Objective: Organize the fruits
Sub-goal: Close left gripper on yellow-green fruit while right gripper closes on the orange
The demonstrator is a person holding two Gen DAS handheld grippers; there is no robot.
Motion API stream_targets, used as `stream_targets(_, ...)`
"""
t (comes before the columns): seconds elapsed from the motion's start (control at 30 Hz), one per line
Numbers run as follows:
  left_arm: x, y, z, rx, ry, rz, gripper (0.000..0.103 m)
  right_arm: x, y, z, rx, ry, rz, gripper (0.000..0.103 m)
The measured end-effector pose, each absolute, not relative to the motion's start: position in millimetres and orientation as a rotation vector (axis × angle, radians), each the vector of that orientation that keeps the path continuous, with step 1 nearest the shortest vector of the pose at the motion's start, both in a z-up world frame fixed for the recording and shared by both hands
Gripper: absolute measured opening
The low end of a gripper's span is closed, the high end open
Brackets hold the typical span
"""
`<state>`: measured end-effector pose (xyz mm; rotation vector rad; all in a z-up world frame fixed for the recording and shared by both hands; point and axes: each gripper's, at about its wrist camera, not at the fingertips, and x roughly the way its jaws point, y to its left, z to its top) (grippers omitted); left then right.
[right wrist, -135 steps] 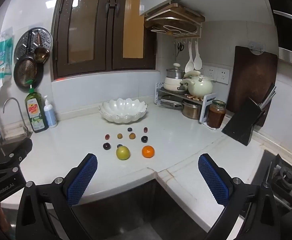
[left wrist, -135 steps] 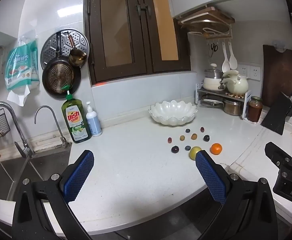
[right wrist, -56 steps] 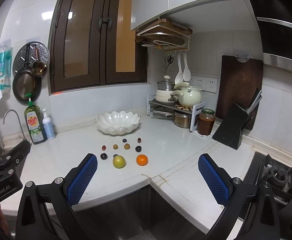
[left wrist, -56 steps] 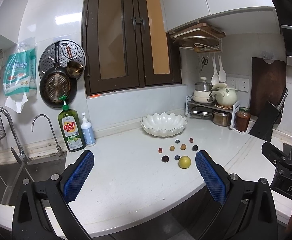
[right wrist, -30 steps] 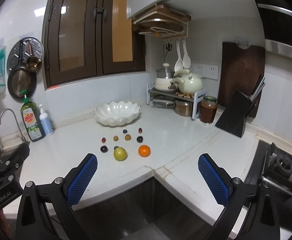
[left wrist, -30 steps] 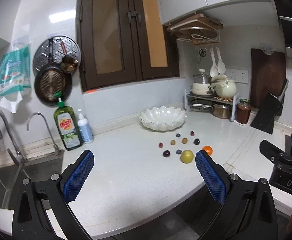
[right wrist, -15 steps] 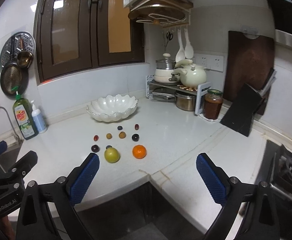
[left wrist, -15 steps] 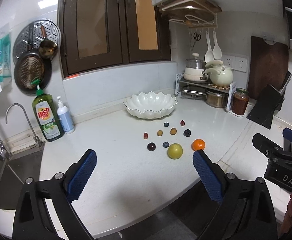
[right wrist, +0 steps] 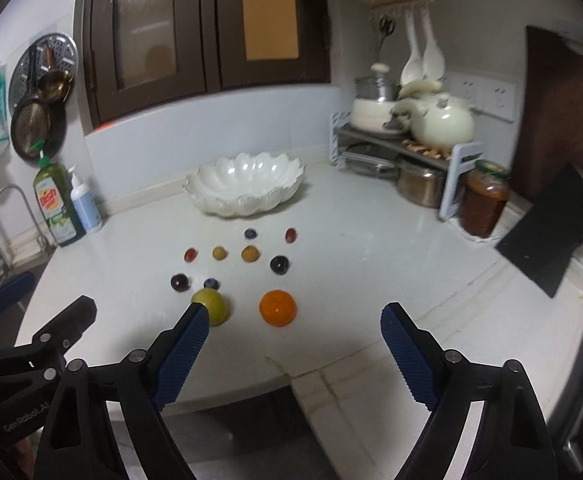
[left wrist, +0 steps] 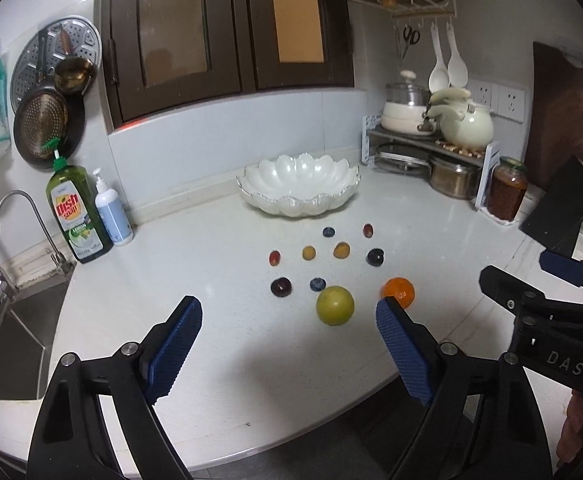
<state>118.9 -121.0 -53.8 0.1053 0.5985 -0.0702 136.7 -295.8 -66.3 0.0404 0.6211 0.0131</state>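
Observation:
A white scalloped bowl (left wrist: 298,190) (right wrist: 245,188) stands empty at the back of the counter. In front of it lie several small fruits: a yellow-green one (left wrist: 334,305) (right wrist: 210,304), an orange (left wrist: 398,291) (right wrist: 277,307), dark plums (left wrist: 280,287) (left wrist: 375,257), blueberries and small yellow and red ones. My left gripper (left wrist: 288,314) hovers near the counter's front edge, short of the fruits, its jaws closing with nothing between them. My right gripper (right wrist: 294,318) is just before the orange, jaws closing too, nothing held.
A green dish soap bottle (left wrist: 74,214) and a pump bottle (left wrist: 112,212) stand at the left by the sink (left wrist: 1,316) and faucet. A pot rack with a teapot (left wrist: 465,124), a jar (left wrist: 507,194) and a black knife block (left wrist: 563,208) line the right.
Both grippers have moved forward and down toward the fruits, which look larger now. Both pairs of jaws have narrowed a little.

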Motion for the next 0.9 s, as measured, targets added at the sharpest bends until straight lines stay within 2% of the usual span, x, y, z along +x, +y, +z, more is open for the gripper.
stream_targets(0.2, 136.9, -133.1, -67.7, 0.12, 0.622, -0.056, 0.086, 165.7, -303.8, -85.7, 0.032, 0.684, 0.069, 0.087)
stream_targets(0.33, 152.8, -139.0, -80.5, 0.128, 0.655, -0.068, 0.082, 185.1, -305.9, -97.9, 0.031, 0.734, 0.107, 0.081)
stream_targets(0.43, 162.6, -142.2, -89.4, 0.135, 0.671, -0.083, 0.082, 197.6, -304.7, -107.5, 0.035, 0.767, 0.124, 0.08)
stream_targets(0.57, 180.0, -148.2, -104.5, 0.162, 0.713, -0.105, 0.076, 214.3, -302.8, -120.5, 0.039, 0.818, 0.139, 0.079)
stream_targets(0.9, 216.8, -153.2, -138.8, 0.19, 0.786, -0.164, 0.069, 255.0, -296.8, -147.9, 0.019, 0.906, 0.175, 0.074)
